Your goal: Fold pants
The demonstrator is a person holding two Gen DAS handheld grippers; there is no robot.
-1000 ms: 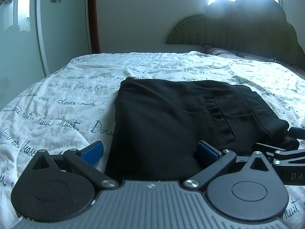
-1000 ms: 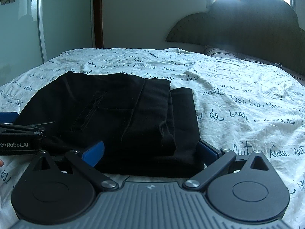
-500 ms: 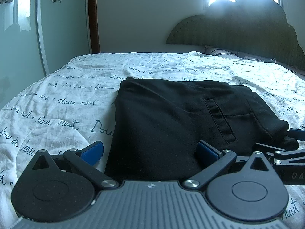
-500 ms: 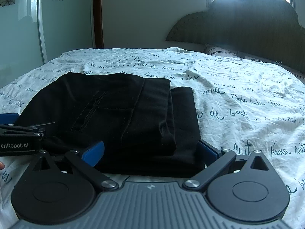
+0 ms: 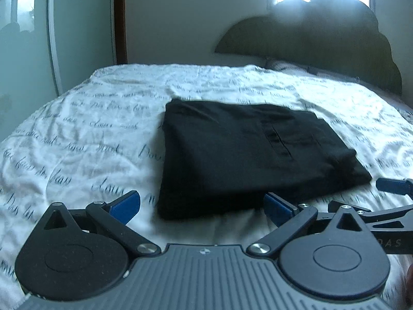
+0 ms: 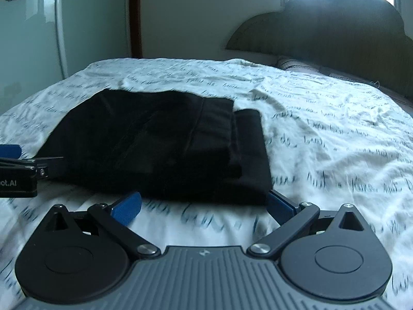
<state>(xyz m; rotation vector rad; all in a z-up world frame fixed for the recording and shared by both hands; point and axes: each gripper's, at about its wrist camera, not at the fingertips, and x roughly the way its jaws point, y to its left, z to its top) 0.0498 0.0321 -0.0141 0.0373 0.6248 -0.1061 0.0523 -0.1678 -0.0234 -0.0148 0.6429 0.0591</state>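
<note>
The black pants [image 5: 247, 155] are found folded into a compact rectangle, laid flat on the white bedspread [image 5: 77, 139] printed with blue script. The left gripper [image 5: 201, 208] is held just short of the near edge of the pants, its 2 blue-padded fingers spread wide, with nothing gripped. The right gripper [image 6: 204, 205] is likewise held wide open and empty, just before the same edge. A dark scalloped headboard [image 6: 335, 33] is noted behind the bed. No containers are seen.

pants [image 5: 232, 155] on bed [image 5: 90, 142] | headboard [image 5: 322, 51] behind | grippers [image 5: 201, 206] before pants
</note>
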